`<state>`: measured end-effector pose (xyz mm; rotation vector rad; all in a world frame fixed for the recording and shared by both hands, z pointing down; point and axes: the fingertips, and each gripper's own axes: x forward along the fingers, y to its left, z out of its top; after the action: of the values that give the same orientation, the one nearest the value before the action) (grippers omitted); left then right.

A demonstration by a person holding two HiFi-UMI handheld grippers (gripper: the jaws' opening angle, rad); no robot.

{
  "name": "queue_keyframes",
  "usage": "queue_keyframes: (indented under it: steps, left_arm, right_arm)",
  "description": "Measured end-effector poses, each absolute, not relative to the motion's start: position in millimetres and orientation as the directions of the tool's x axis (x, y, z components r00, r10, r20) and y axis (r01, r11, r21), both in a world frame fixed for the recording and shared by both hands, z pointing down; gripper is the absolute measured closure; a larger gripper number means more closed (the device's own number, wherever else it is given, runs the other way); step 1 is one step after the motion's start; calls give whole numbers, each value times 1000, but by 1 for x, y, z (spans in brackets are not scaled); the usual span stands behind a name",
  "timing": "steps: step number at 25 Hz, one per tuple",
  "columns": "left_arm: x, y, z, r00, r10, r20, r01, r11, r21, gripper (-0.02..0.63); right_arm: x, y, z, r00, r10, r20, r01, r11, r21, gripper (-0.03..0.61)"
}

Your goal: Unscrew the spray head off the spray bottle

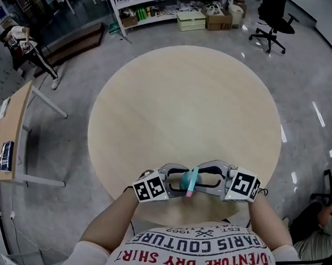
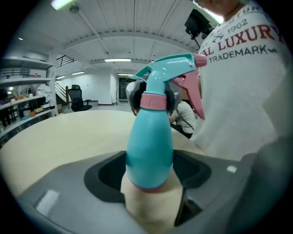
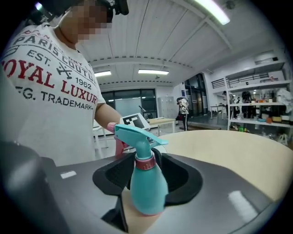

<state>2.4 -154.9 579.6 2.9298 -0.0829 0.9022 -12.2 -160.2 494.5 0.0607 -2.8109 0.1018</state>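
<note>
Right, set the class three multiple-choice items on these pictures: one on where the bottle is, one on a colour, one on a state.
1. Where on the table does the bottle stand?
A) at the centre
B) at the edge nearest the person
C) at the far edge

2. What colour is the collar under the head?
A) pink
B) yellow
C) black

3. How is the head?
A) lying on the table
B) missing
C) on the upright bottle

Answers:
1 B: the head view shows the bottle just in front of the person's shirt.
2 A: the left gripper view shows a pink ring on the teal neck.
3 C: both gripper views show the head seated on top of the standing bottle.
</note>
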Motion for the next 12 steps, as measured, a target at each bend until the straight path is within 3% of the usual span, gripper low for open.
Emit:
queue_keyframes:
  steps: [2,9,12]
  left_arm:
    - [1,-161,579,834,-92,544,-155,-985,70,296]
    - [-8,-197,580,740,-433,515,-542,-837,76,296]
    - [-4,-200,581,675,-532,512,-646,-761,61,296]
  right_arm:
    - [-5,-165,494,-951,-101,294,-133,987,-89,280]
    - [11,-175,470,-918,-372,137,-394,896,-203,256]
    - [9,-184,471,-853,-505,135,-522,826,-213,258]
